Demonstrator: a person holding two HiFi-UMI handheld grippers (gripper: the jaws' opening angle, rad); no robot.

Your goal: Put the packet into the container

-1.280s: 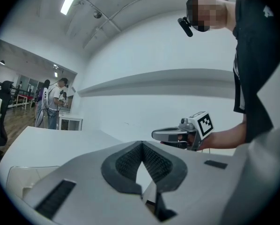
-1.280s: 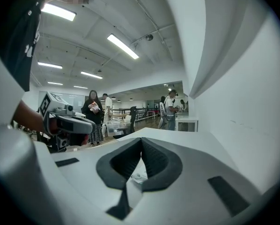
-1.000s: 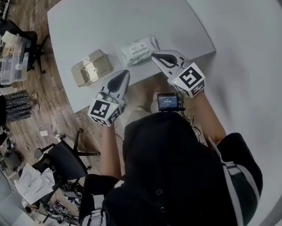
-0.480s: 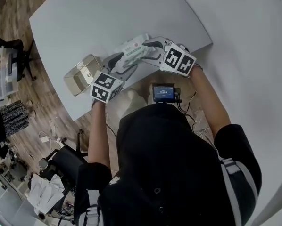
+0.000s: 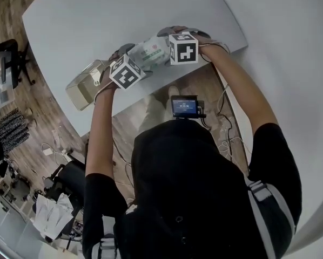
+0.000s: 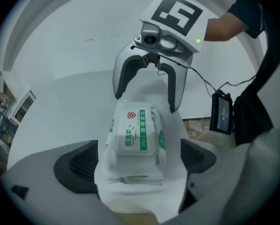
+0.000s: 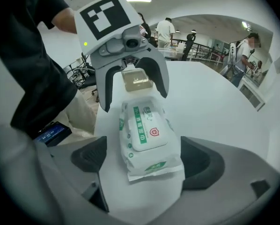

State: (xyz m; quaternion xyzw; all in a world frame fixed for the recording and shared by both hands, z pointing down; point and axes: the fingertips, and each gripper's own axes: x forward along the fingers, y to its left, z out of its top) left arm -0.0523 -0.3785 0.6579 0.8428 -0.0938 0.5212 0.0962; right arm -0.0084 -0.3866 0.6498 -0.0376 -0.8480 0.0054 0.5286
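Note:
A white wipes packet [image 5: 150, 52] with green print lies flat on the white table [image 5: 96, 15]. My left gripper [image 5: 125, 53] is at the packet's left end and my right gripper [image 5: 169, 36] at its right end, facing each other. In the left gripper view the packet [image 6: 135, 139] lies between my opening jaws; the dark pads [image 6: 81, 165] stand clear of it. The right gripper view shows the same: the packet [image 7: 147, 135] lies between opening jaws, untouched. A clear, gold-tinted container [image 5: 86, 82] stands left of the packet, near the table's front edge.
The table's front edge runs just below both grippers. A small screen [image 5: 184, 106] hangs at the person's chest. Wooden floor with chairs and clutter lies to the left [image 5: 21, 117]. Several people stand far off [image 7: 238, 64] past the table.
Both grippers have moved forward from the table's front edge to the two ends of the packet. Their jaws, shut before, have spread apart around it.

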